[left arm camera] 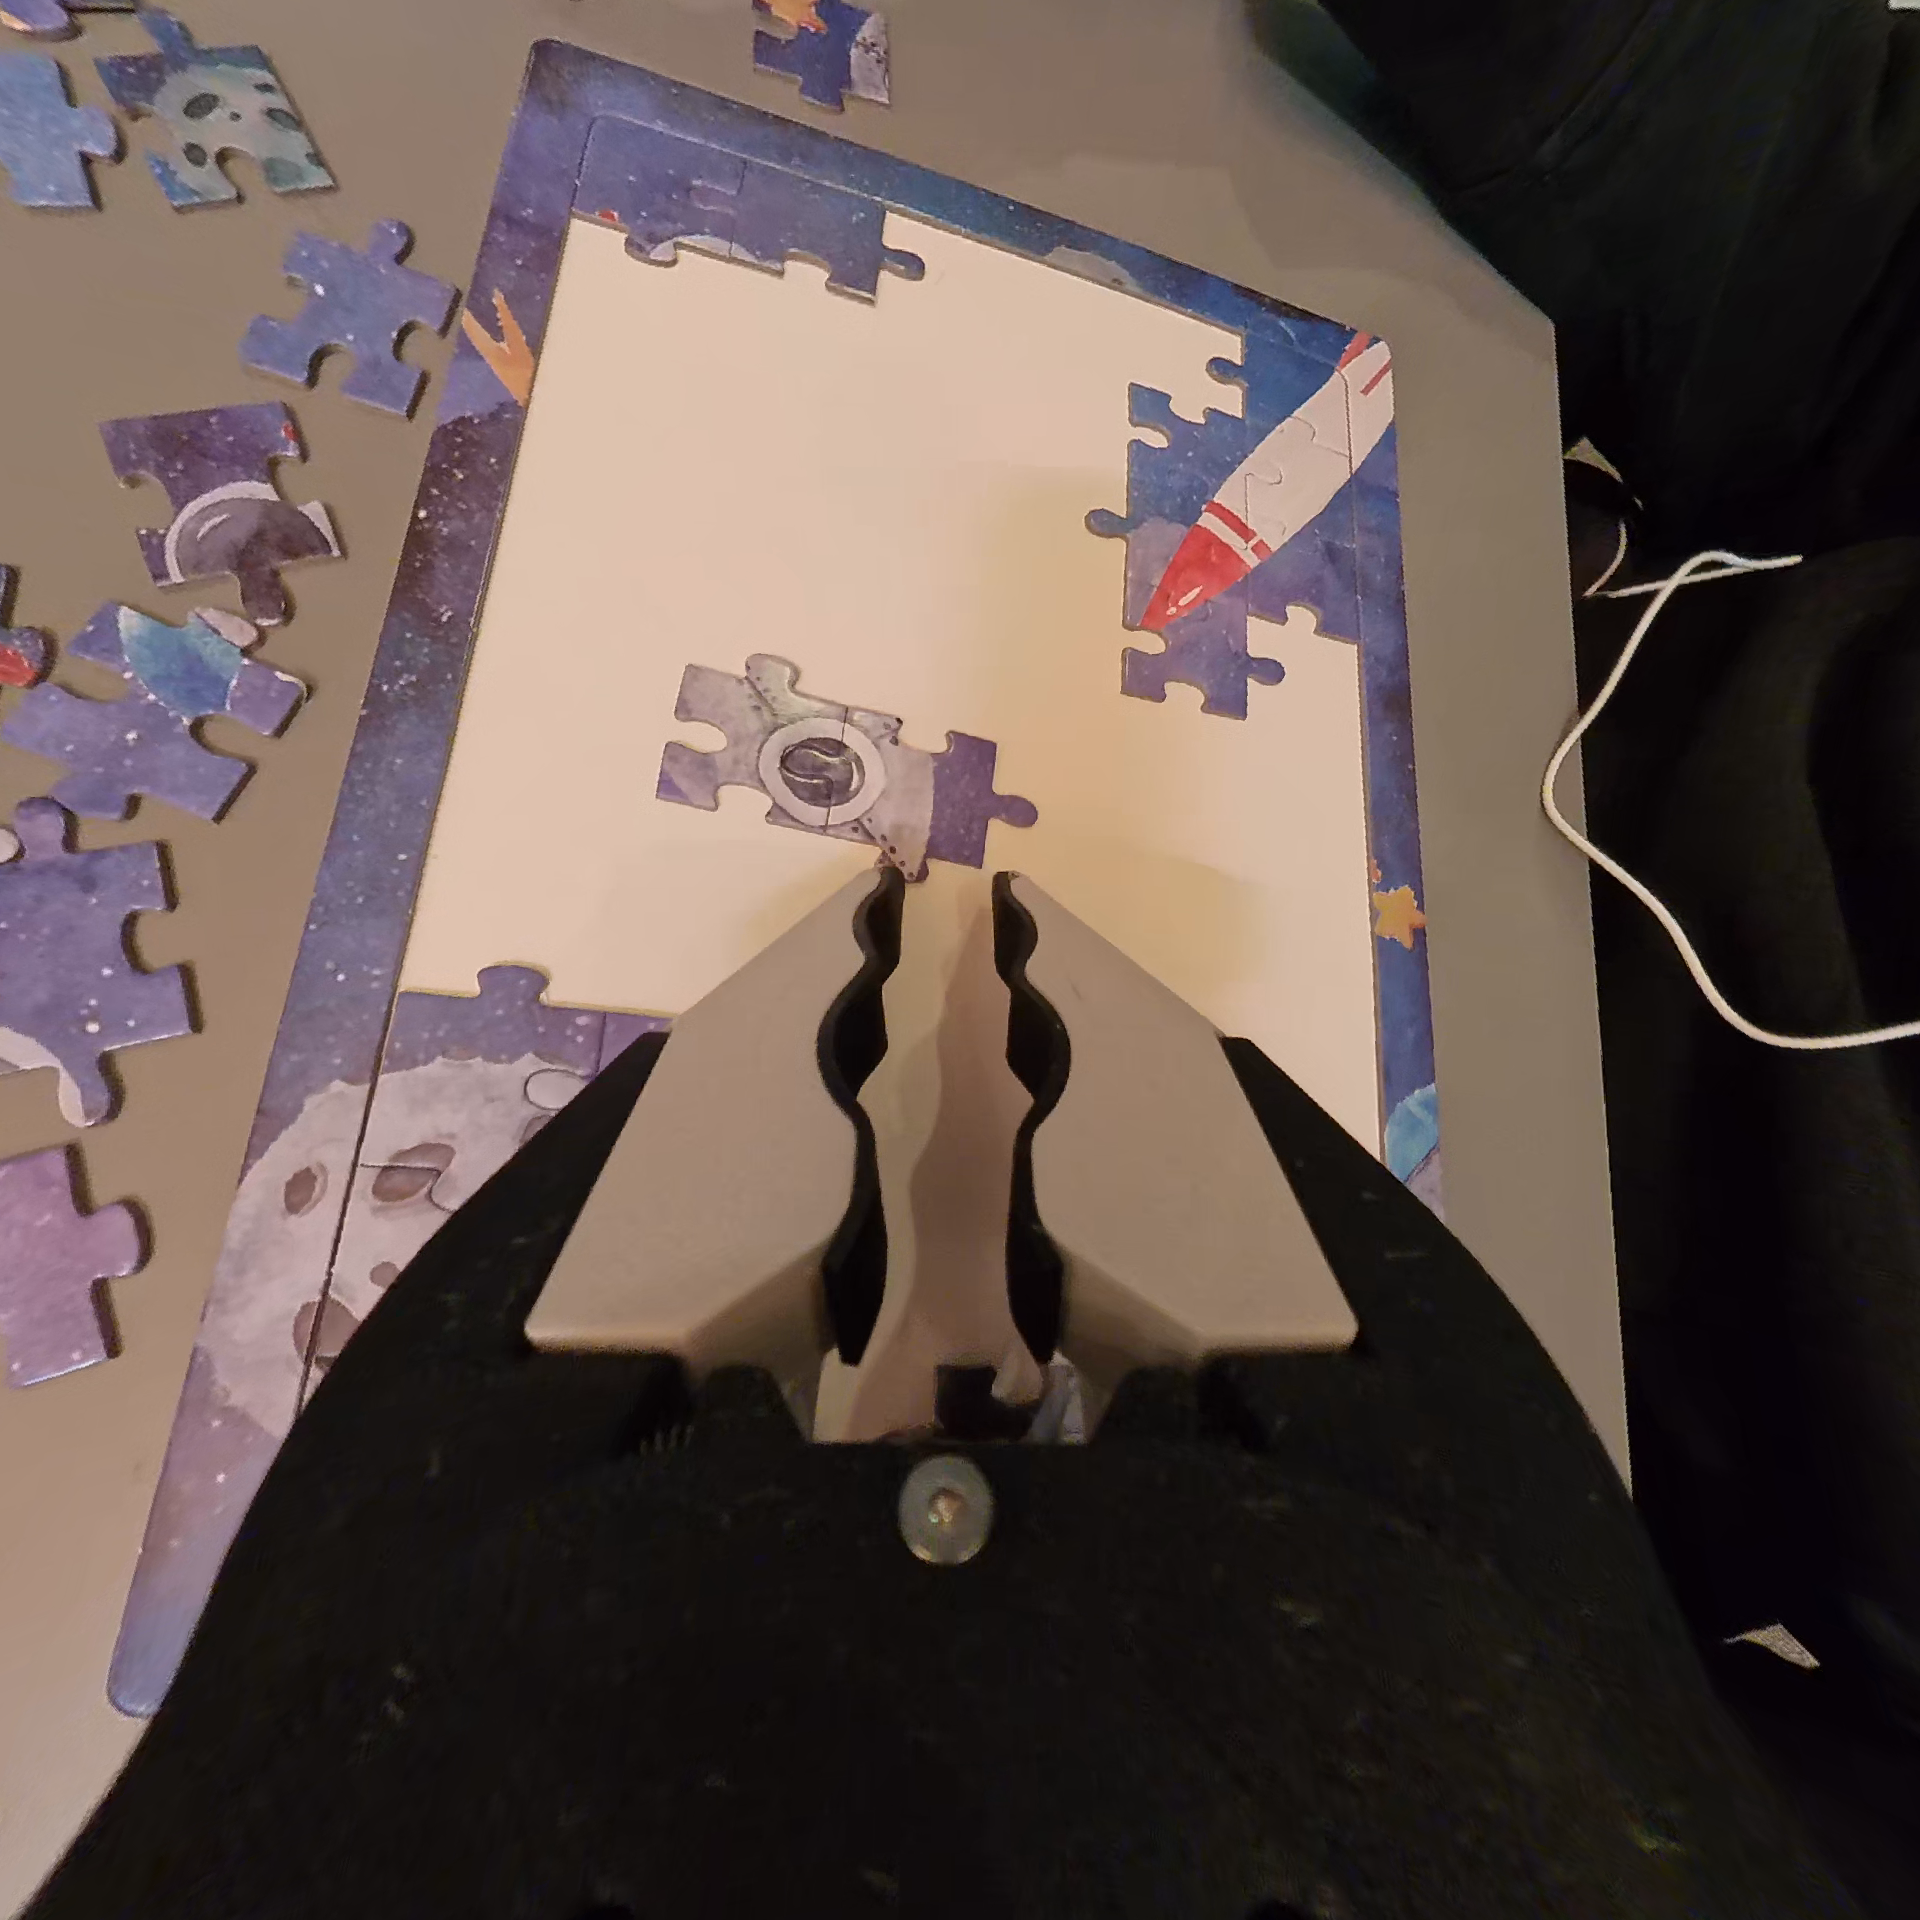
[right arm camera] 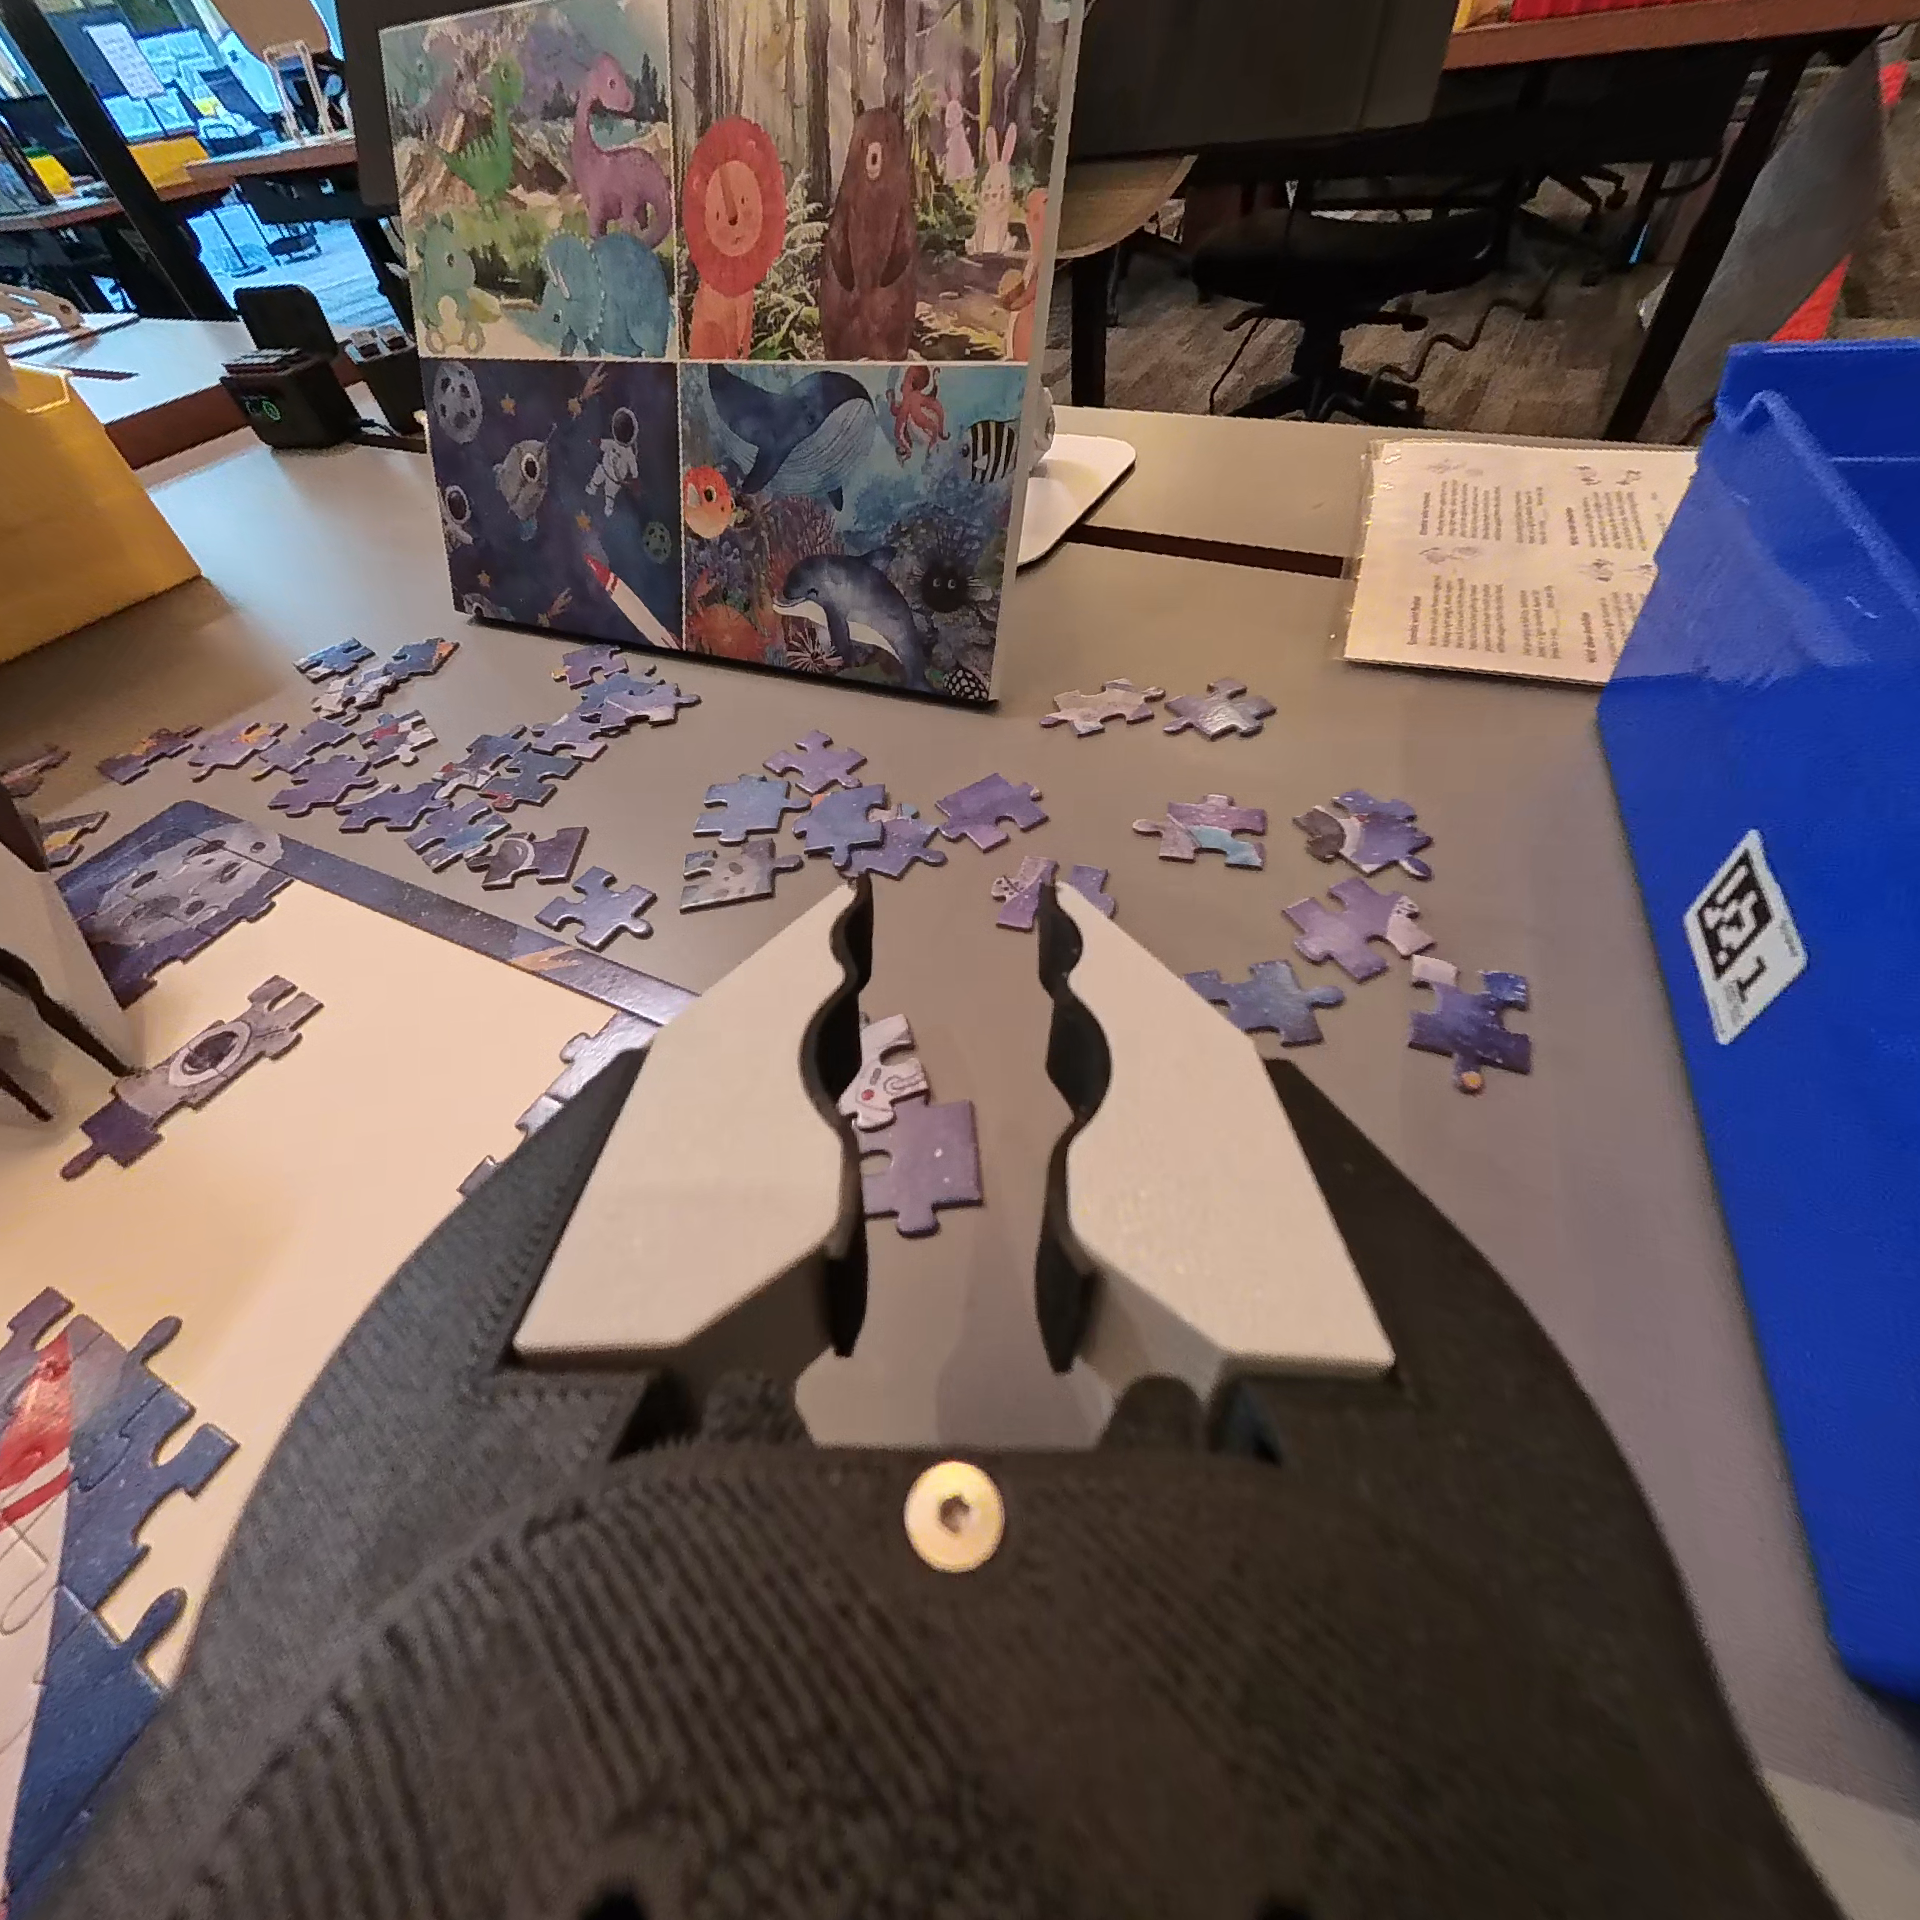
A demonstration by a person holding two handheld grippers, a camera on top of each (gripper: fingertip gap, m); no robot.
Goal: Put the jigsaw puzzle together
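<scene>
My left gripper (left arm camera: 943, 878) is open and low over the white floor of the puzzle tray (left arm camera: 457, 582). Its left fingertip (left arm camera: 883, 883) is at the near edge of two joined grey and purple pieces (left arm camera: 831, 769) with a round porthole; nothing is between the pads. The pair also shows in the right wrist view (right arm camera: 197, 1060). My right gripper (right arm camera: 956, 894) is open above the grey table. A purple piece with a white astronaut (right arm camera: 914, 1132) lies on the table under the gap between its fingers, and the right pad does not touch it.
Several loose purple pieces lie on the table (right arm camera: 831, 821) and left of the tray (left arm camera: 208, 499). A joined rocket section (left arm camera: 1257, 520) sits in the tray. A picture box (right arm camera: 727, 332) stands behind, a blue bin (right arm camera: 1787, 1039) at the right, with a printed sheet (right arm camera: 1507, 561) and a white cord (left arm camera: 1621, 831). The gap from one gripper's tips to the other's is roughly 30 cm.
</scene>
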